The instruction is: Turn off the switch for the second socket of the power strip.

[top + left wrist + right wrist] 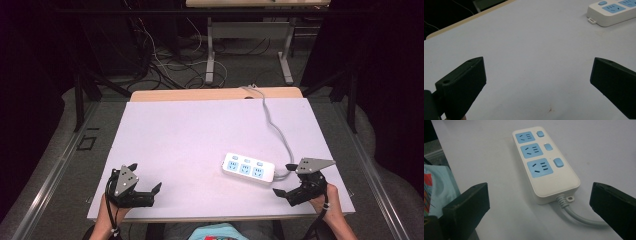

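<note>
Both black jaws of my right gripper (539,207) stand wide, framing the power strip's (544,160) cord end without touching it; nothing grasped yet, everything left to do; my left gripper (146,179) gapes idle, well apart; no containers on the table (190,130).

Lab: floor cables (165,62), black curtains (390,75)

Glossy white plastic power strip (546,162), matt pale table (190,135), matt black ribbed jaws
</note>
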A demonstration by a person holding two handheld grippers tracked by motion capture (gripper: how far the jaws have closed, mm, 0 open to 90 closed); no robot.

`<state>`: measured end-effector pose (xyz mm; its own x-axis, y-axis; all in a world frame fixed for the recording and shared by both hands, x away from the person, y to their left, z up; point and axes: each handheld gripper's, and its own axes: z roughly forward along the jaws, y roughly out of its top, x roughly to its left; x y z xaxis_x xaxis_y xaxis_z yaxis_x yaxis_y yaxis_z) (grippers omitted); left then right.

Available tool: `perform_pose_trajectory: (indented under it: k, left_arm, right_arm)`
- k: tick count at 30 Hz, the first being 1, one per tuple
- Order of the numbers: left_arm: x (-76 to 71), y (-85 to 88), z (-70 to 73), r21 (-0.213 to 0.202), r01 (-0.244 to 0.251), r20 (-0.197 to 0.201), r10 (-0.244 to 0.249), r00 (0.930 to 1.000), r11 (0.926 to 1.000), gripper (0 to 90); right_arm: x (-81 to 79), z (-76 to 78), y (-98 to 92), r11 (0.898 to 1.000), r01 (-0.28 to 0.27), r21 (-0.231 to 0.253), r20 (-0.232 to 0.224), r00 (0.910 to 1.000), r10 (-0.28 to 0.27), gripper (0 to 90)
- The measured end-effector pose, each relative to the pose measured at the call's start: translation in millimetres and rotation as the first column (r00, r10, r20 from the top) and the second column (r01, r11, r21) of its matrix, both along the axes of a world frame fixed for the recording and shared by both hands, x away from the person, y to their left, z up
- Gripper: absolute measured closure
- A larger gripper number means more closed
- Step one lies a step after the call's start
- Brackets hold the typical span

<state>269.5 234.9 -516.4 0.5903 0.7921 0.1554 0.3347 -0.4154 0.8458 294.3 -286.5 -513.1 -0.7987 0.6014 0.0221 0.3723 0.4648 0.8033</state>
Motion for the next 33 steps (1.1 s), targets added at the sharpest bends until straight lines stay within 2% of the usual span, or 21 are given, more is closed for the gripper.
perform_pose_trajectory:
  k: [5,7,8,11,14,16,17,19,21,22,23,26,27,28,33]
  left_arm:
    - [0.4,0.1,0.1,0.014,0.003,0.004,-0.003,1.0,0.9999,0.2]
    - [0.7,0.0,-0.2,0.004,0.004,-0.005,-0.004,1.0,1.0,0.3]
    - [1.3,0.3,-0.4,0.014,0.002,0.007,-0.002,1.0,0.9999,0.3]
    - [0.7,0.3,-0.2,0.012,0.0,-0.001,0.0,1.0,0.9999,0.3]
    - [0.5,0.6,0.2,0.008,0.0,0.001,0.0,1.0,1.0,0.3]
    - [1.6,0.9,-0.4,0.014,-0.002,0.007,0.002,1.0,0.9999,0.3]
    - [2.1,1.1,-0.2,0.02,0.0,0.003,0.0,1.0,0.9998,0.3]
    - [2.4,0.2,-1.2,0.008,-0.002,-0.02,0.002,0.9998,1.0,0.3]
    - [3.3,1.1,-0.9,0.013,0.0,-0.025,0.0,0.9997,0.9999,0.2]
    - [3.3,1.4,-0.8,0.016,-0.001,-0.024,0.002,0.9997,0.9999,0.2]
    - [2.9,1.0,-1.4,0.006,-0.004,-0.025,0.004,0.9997,1.0,0.2]
    - [3.9,2.3,-0.5,0.022,-0.005,-0.018,0.006,0.9998,0.9998,0.3]
    - [4.6,1.8,-1.5,0.014,-0.004,-0.022,0.005,0.9998,0.9999,0.3]
    - [5.0,1.7,-1.8,0.016,-0.007,-0.025,0.007,0.9997,0.9998,0.2]
    - [5.5,1.9,-1.6,0.028,-0.002,-0.025,0.003,0.9997,0.9996,0.2]
  right_arm:
    - [0.2,0.5,0.1,1.0,0.002,-0.003,0.004,1.0,-0.002,2.0]
    - [1.3,1.0,-0.3,1.0,-0.005,-0.016,-0.005,1.0,0.005,2.0]
    - [1.5,1.3,-0.5,1.0,-0.004,-0.017,-0.006,1.0,0.004,2.0]
    - [2.2,1.3,0.3,1.0,0.01,-0.021,0.021,0.9997,-0.01,2.1]
    - [2.2,3.2,0.5,1.0,0.004,-0.022,0.001,1.0,-0.003,2.1]
    - [3.5,3.3,0.7,1.0,0.002,-0.023,0.013,0.9999,-0.002,2.2]
    - [4.1,3.4,1.6,1.0,0.01,-0.015,0.016,0.9998,-0.009,2.1]
    - [8.0,4.9,1.8,1.0,0.011,-0.026,0.022,0.9997,-0.011,2.2]
    - [10.2,4.8,2.2,1.0,0.012,-0.024,0.023,0.9997,-0.012,2.3]
    - [10.3,6.1,2.0,0.999,0.012,-0.031,-0.01,0.9999,-0.013,2.4]
    - [11.1,5.4,2.9,1.0,0.021,-0.019,0.002,0.9998,-0.021,3.0]
    - [12.5,5.8,4.3,1.0,0.018,-0.017,-0.005,0.9998,-0.019,2.9]
    - [13.3,5.9,5.3,1.0,0.018,-0.014,0.009,0.9998,-0.017,2.7]
    - [14.5,7.2,7.2,1.0,0.003,-0.019,0.01,0.9999,-0.003,2.1]
    - [16.5,8.9,15.4,0.999,0.004,-0.045,0.003,1.0,-0.004,1.4]
